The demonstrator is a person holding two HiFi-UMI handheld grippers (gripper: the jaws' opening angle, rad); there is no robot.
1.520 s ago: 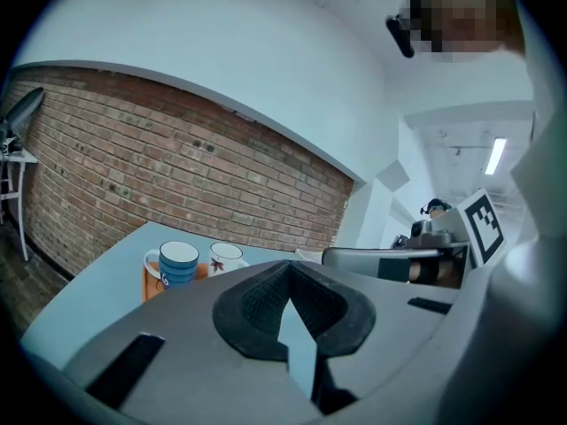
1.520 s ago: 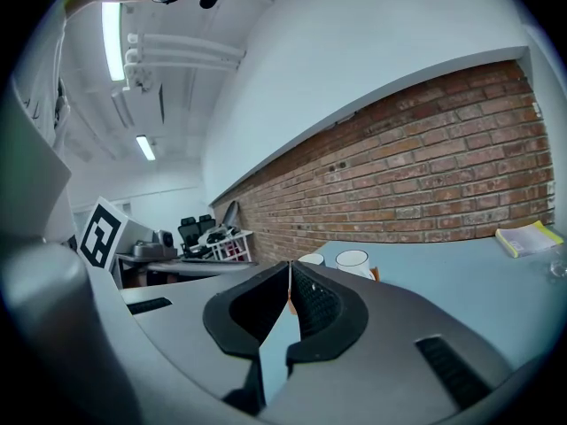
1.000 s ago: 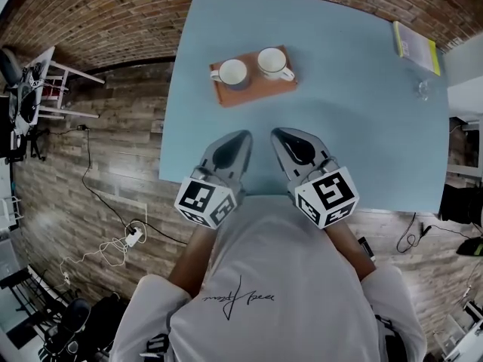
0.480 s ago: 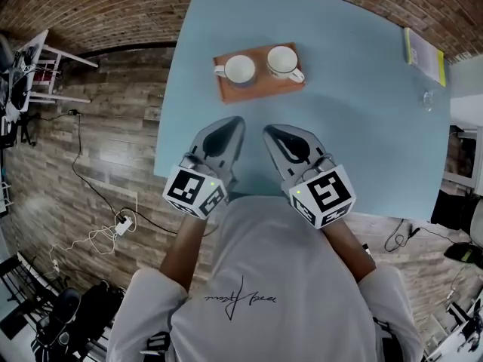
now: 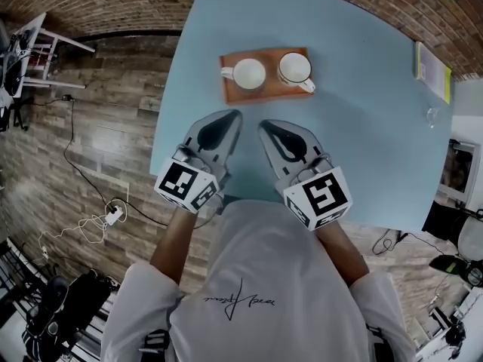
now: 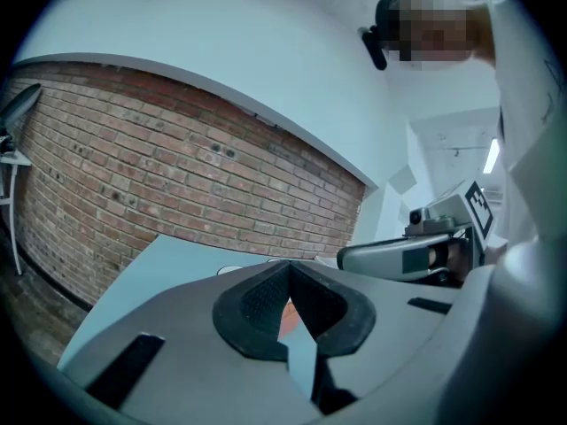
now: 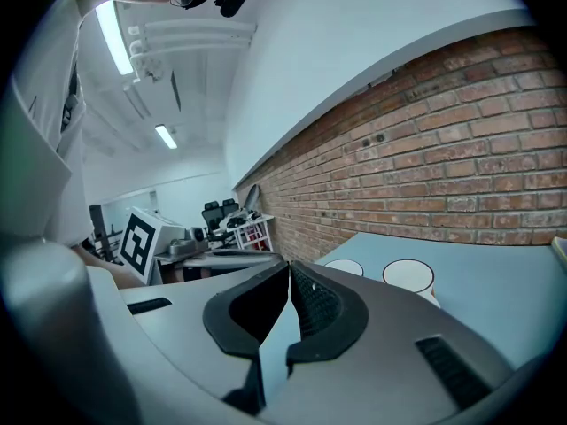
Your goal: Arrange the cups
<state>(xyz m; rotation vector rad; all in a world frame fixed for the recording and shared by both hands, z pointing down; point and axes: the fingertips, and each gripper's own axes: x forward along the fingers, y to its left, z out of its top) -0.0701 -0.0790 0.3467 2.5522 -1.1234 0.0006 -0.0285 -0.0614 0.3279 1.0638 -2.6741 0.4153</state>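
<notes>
Blue table (image 5: 362, 134) is seen from above, with wooden floor (image 5: 113, 142) at 9 o'clock. Nearest, just past the table's near edge, the two grippers are held out over the blue top. Since a second ago, both have been pushed forward toward 12 o'clock, so the gap to the tray is smaller now. The left gripper (image 5: 231, 116) and the right gripper (image 5: 264, 125) are kept side by side, low and almost flat, with the tips leaned a little toward each other. The jaws of each are pressed together, the same as before, and nothing is held between them.

Farther on, at 12 o'clock, the wooden tray (image 5: 264, 95) is set on the table and is not yet touched. Two white cups are stood on it: the left cup (image 5: 249, 74), with its handle turned to 9 o'clock, and the right cup (image 5: 294, 68), with its handle turned to 4 o'clock.

The reach is judged to be only just begun. The jaws will likely need to be opened before any cup can be taken.
</notes>
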